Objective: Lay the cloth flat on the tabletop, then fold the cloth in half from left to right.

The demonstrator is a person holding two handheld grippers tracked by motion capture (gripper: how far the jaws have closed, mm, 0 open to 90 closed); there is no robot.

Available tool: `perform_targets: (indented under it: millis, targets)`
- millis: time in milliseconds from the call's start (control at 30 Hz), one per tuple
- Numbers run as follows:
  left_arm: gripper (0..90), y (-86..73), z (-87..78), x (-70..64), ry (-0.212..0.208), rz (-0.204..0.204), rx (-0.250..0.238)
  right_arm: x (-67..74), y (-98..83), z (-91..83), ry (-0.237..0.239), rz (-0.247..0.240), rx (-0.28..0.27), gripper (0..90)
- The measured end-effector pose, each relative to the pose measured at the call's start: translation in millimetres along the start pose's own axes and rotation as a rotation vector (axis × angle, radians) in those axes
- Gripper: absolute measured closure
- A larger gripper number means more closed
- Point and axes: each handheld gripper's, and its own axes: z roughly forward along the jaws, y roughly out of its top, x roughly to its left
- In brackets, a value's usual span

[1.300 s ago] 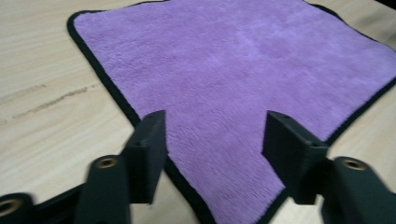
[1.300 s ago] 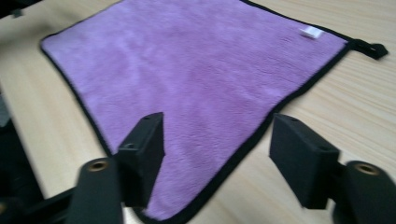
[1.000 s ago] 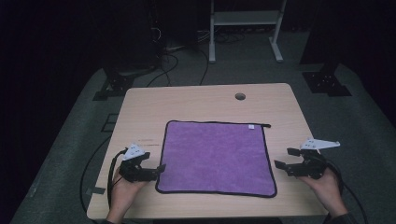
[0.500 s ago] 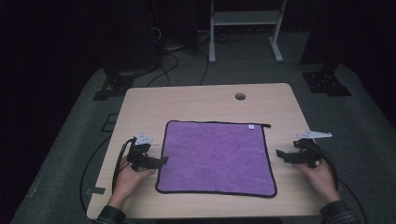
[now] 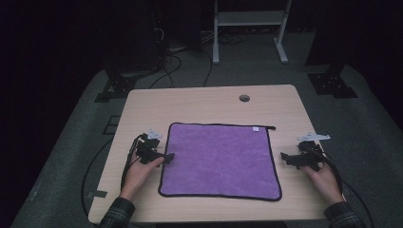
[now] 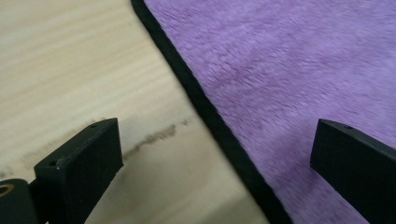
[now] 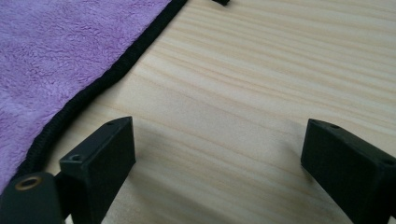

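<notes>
A purple cloth (image 5: 219, 159) with black trim lies flat on the light wooden table (image 5: 199, 102). My left gripper (image 5: 167, 156) is open at the cloth's left edge. In the left gripper view its jaws straddle the black hem (image 6: 205, 109), one over bare wood, the other over the purple cloth (image 6: 289, 60). My right gripper (image 5: 285, 157) is open just right of the cloth's right edge. In the right gripper view both jaws hang over bare wood, and the hem (image 7: 102, 79) runs past the left jaw.
A round cable hole (image 5: 244, 98) sits near the table's far edge. A small white tag (image 5: 255, 128) marks the cloth's far right corner. Cables (image 5: 124, 166) trail from the left gripper over the table edge. A white stand (image 5: 247, 19) is on the dark floor beyond.
Both grippers have moved forward and inward toward the cloth's side edges. The left one now reaches the left hem; the right one has come close to the right hem.
</notes>
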Motion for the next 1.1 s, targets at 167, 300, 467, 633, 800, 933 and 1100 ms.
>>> perform_targets:
  millis: [167, 300, 467, 633, 800, 933, 1100]
  targets:
    - [7.1, -1.1, 1.5, 4.6, -0.011, -0.034, 0.011, -0.6, -1.6, 0.2, 0.003, -0.002, -0.013, 8.5]
    - [13.2, -1.1, -0.9, 5.1, -0.005, -0.039, 0.011, -1.0, -4.8, -0.1, 0.013, -0.012, -0.035, 8.4]
    - [30.6, -0.1, -4.0, -0.7, -0.014, -0.041, 0.0, -0.4, -4.7, 0.1, 0.018, -0.02, -0.036, 8.5]
    - [48.6, -3.5, -4.3, -5.9, -0.011, -0.062, -0.054, 0.4, -4.5, 0.4, 0.026, -0.026, -0.036, 8.5]
    - [62.5, -3.1, -4.7, -7.1, -0.042, -0.074, -0.059, 1.0, -4.5, 0.4, 0.031, -0.031, -0.037, 8.5]
    - [70.3, -2.1, -4.3, -7.7, -0.055, -0.09, -0.056, 1.7, -4.5, 0.2, 0.036, -0.034, -0.035, 8.5]
    - [83.3, -0.7, -3.6, -8.0, -0.091, -0.133, -0.044, 2.1, -4.7, 0.2, 0.039, -0.039, -0.035, 8.5]
